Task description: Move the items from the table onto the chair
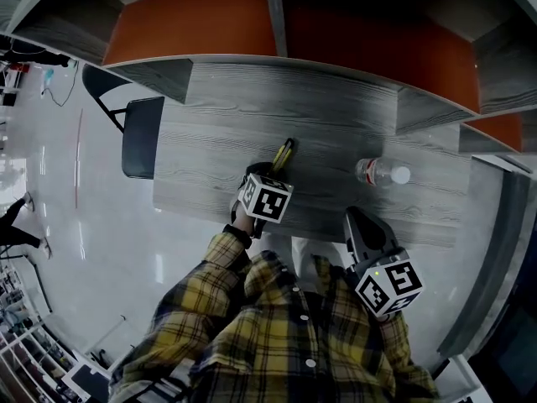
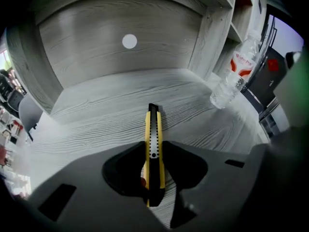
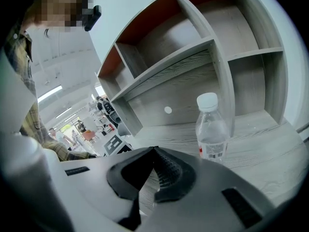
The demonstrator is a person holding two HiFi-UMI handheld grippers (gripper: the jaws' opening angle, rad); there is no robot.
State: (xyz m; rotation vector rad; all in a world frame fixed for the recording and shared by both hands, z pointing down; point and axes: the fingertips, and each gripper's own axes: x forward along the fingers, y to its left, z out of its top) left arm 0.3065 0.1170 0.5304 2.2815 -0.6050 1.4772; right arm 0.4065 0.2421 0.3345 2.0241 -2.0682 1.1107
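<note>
The left hand-held gripper is clenching the yellow knife, which is lying on the surface near its front edge. The bottle is standing well apart, ahead of the closed, empty right hand-held gripper. Shelves are closing the back edge. The chair is standing beside the left edge, on open floor.

The desk is matt grey wood-grain laminate. The utility knife has a smooth yellow-and-black plastic body with a dull metal slide. The bottle is clear glossy plastic with a white cap. The shirt is soft plaid cloth, and the floor is glossy.
</note>
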